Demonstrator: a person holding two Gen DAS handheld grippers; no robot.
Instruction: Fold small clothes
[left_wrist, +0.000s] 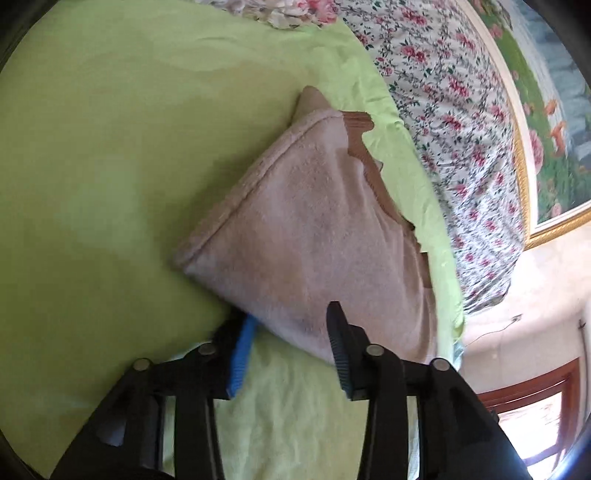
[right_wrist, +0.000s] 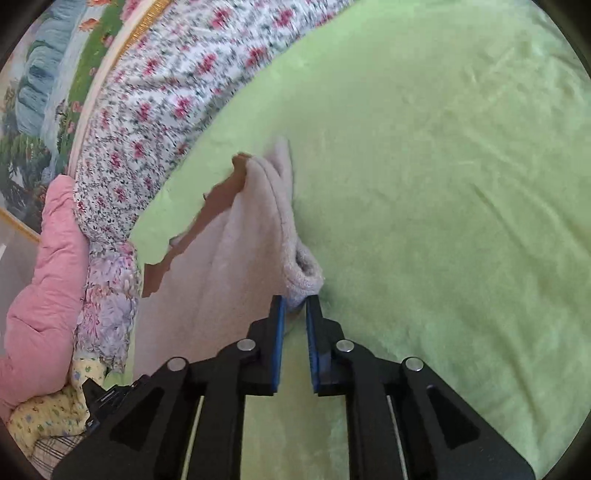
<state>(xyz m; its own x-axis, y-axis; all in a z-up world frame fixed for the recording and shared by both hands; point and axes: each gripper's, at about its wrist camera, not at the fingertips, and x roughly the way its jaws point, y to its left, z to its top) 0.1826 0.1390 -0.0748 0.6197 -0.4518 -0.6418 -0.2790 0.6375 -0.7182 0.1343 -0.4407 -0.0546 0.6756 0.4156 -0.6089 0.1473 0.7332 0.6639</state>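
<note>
A pale pink fleecy garment (left_wrist: 317, 221) with a brown scalloped trim (left_wrist: 373, 173) lies folded on the lime-green bedspread (left_wrist: 110, 147). My left gripper (left_wrist: 288, 314) stands open at its near edge. One black finger (left_wrist: 338, 332) rests above the fabric, and the blue-padded finger (left_wrist: 242, 350) reaches below the hem; the pads do not press. In the right wrist view the same garment (right_wrist: 236, 251) hangs in ridges. My right gripper (right_wrist: 295, 301) is shut on its rolled corner (right_wrist: 304, 275), which is pinched between the blue pads.
A floral quilt (left_wrist: 454, 122) is heaped along the far side of the bed, with a framed landscape picture (left_wrist: 554, 110) on the wall behind it. A pink padded blanket (right_wrist: 40, 288) and a yellow printed cloth (right_wrist: 51, 417) lie at the left. The green bedspread (right_wrist: 443, 184) spreads out to the right.
</note>
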